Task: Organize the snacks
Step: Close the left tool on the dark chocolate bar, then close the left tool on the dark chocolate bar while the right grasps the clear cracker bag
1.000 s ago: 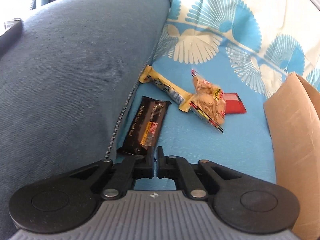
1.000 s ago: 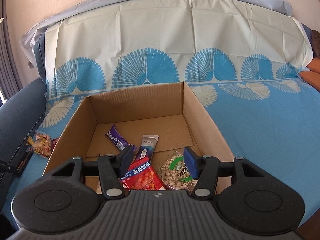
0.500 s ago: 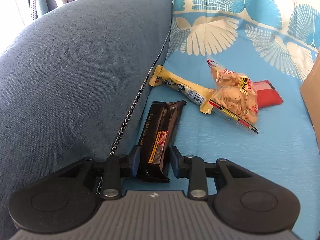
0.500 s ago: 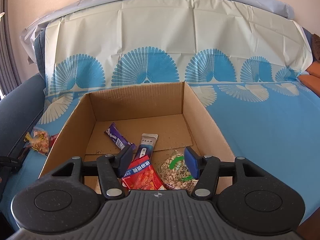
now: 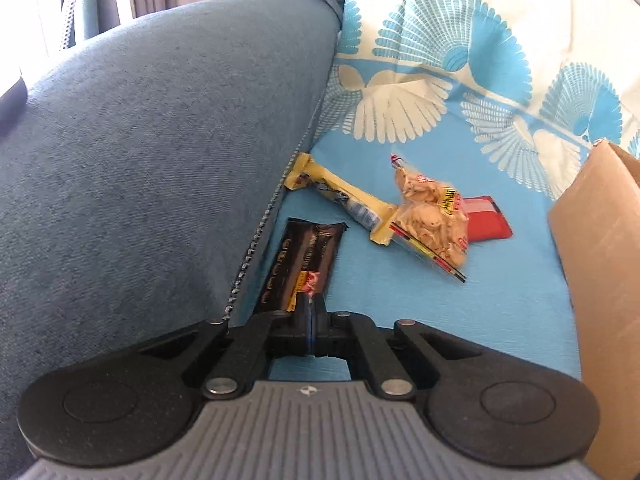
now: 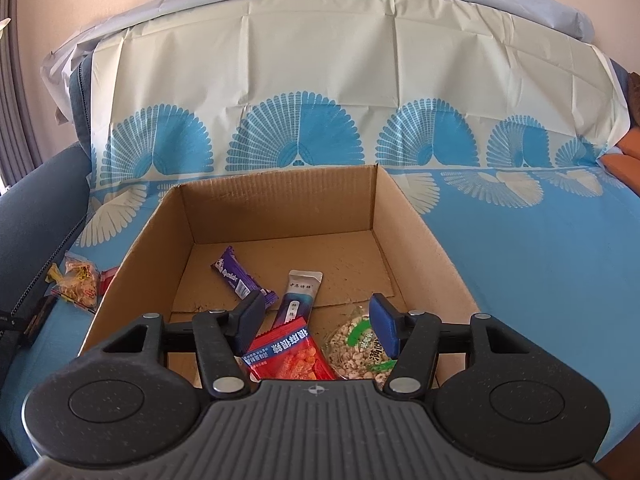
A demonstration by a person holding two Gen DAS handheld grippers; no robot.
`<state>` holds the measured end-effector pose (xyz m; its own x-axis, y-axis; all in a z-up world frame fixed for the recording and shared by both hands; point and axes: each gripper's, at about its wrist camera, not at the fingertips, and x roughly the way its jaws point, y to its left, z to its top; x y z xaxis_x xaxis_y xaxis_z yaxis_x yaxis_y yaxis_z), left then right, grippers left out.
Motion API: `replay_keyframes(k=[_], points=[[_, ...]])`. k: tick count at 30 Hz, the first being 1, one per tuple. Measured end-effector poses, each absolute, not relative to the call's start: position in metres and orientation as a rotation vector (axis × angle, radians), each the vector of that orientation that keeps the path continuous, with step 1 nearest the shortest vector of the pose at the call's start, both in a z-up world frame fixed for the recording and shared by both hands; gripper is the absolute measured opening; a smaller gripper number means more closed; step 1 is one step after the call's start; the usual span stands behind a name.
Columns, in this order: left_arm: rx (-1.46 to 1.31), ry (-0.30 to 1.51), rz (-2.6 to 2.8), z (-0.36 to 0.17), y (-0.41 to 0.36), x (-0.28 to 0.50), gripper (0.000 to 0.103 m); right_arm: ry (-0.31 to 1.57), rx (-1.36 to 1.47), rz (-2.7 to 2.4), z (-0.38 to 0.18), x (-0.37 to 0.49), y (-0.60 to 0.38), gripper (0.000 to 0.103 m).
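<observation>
My left gripper [image 5: 311, 312] is shut on the near end of a black snack bar [image 5: 300, 264] that lies beside the sofa arm. Beyond it lie a yellow bar [image 5: 344, 196], a clear bag of crackers [image 5: 432, 216] and a red packet [image 5: 486, 220]. My right gripper [image 6: 318, 326] is open and empty above the near edge of the cardboard box [image 6: 280, 204]. In the box lie a purple bar [image 6: 240, 276], a silver-blue stick [image 6: 300, 296], a red packet [image 6: 286, 354] and a bag of puffed grains [image 6: 356, 344].
The blue sofa arm [image 5: 140, 180] rises close on the left of the loose snacks. The box wall [image 5: 600, 260] stands to their right. A blue and white fan-pattern cloth [image 6: 540, 260] covers the seat and backrest.
My left gripper opened around the black bar's near end half a second ago and has now shut on it. The right gripper has stayed open over the box.
</observation>
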<state>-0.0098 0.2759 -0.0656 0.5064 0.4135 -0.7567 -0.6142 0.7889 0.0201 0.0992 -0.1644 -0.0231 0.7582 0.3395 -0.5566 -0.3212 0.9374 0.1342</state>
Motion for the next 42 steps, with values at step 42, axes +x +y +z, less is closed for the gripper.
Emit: replay_keyframes(k=[42], points=[[-0.369,0.929,0.409,-0.049,0.259,-0.044,0.018,0.535,0.004,0.424,-0.014,0.100,-0.132,0.061]])
